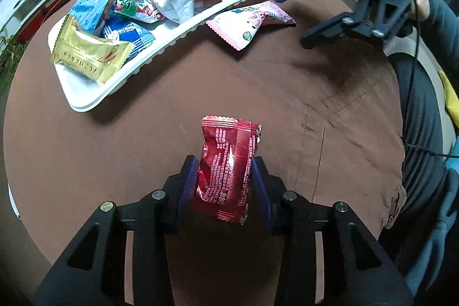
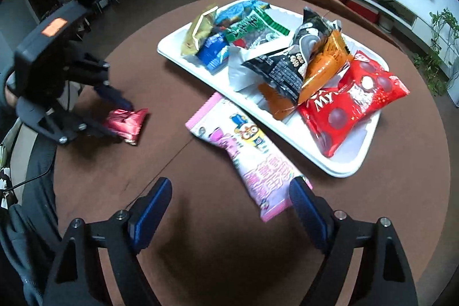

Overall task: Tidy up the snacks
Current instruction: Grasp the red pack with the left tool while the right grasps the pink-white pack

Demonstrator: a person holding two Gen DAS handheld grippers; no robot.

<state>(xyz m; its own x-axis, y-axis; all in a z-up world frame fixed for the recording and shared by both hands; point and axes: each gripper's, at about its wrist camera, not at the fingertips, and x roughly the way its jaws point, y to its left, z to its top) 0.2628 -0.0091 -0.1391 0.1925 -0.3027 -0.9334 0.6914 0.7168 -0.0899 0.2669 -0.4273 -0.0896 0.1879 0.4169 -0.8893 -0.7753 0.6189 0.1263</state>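
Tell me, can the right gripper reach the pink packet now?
Probably yes. The right gripper is open and empty, the pink packet lies flat on the table just ahead, beside the tray, with nothing on top.

Two black plastic grippers (image 1: pixel 223 185) (image 2: pixel 229 208) with blue finger pads (image 2: pixel 150 208), silver screws (image 1: pixel 289 195) and a thin black cable (image 1: pixel 413 93); grey sleeve (image 1: pixel 441 19) at upper right.

Red packet (image 1: pixel 226 168) — glossy crinkled foil; tray (image 1: pixel 86 96) — smooth white plastic; tablecloth (image 1: pixel 287 93) matt.
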